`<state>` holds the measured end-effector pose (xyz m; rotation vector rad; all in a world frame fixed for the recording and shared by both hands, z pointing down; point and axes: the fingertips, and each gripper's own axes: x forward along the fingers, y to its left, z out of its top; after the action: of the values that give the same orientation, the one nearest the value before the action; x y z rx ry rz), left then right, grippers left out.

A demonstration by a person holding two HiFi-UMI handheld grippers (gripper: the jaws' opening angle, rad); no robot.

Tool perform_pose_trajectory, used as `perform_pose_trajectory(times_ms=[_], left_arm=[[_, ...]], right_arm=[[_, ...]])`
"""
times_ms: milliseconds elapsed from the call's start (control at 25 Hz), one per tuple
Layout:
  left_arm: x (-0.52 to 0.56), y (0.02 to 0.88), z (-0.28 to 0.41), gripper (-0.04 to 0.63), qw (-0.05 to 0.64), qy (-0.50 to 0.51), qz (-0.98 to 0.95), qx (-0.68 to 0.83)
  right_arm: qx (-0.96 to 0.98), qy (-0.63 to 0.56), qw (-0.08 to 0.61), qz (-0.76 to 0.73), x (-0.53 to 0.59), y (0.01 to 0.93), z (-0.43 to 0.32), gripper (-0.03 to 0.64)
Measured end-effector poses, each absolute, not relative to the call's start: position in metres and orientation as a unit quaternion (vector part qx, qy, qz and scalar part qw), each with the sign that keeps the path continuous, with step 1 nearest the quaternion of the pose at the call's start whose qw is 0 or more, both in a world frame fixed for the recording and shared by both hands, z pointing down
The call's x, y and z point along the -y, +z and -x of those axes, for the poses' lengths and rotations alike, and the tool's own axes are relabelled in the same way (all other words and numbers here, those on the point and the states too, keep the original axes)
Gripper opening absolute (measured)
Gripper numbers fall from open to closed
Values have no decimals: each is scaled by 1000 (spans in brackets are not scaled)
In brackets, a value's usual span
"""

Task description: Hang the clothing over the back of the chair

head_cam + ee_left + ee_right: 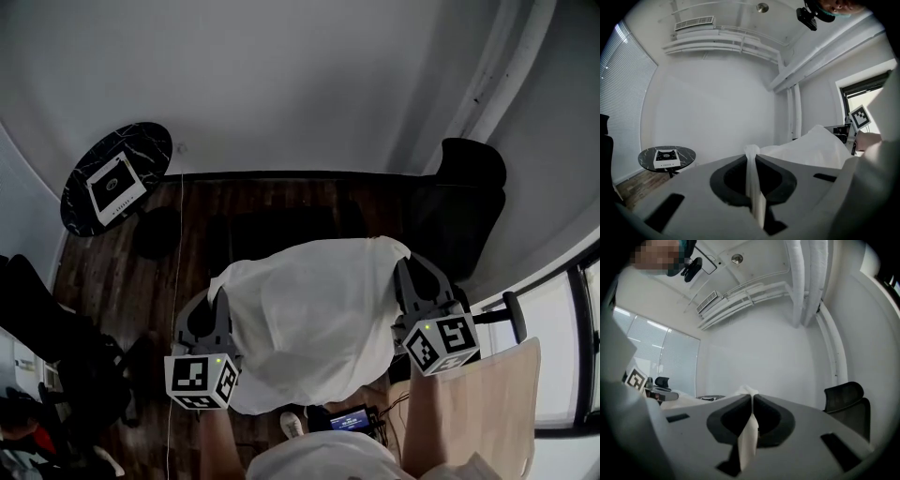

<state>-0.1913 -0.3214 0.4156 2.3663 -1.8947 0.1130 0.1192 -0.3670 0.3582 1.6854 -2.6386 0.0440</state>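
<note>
A white garment (314, 314) is stretched in the air between my two grippers in the head view. My left gripper (217, 284) is shut on its left corner, and the cloth runs as a thin white strip (753, 183) between the closed jaws. My right gripper (409, 267) is shut on the right corner, with a fold of cloth (749, 432) pinched between its jaws. A light wooden chair back (497, 403) shows at the lower right of the head view, below and right of the right gripper. The garment hides the floor beneath it.
A black office chair (466, 211) stands at the right against the wall. A round black marble side table (114, 178) with a small white device (116, 186) on it is at the left. Dark items lie on the wooden floor (281, 206) at the lower left.
</note>
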Motion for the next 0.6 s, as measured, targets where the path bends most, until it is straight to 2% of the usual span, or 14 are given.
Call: perform_pose_trajectory(times_ms=[160, 600], left_arm=[[335, 426, 193, 25, 54, 53, -774, 629], [355, 471, 189, 25, 80, 105, -766, 629]], right_arm=[[848, 5, 12, -530, 391, 357, -113, 21], [866, 67, 54, -492, 418, 435, -106, 23]])
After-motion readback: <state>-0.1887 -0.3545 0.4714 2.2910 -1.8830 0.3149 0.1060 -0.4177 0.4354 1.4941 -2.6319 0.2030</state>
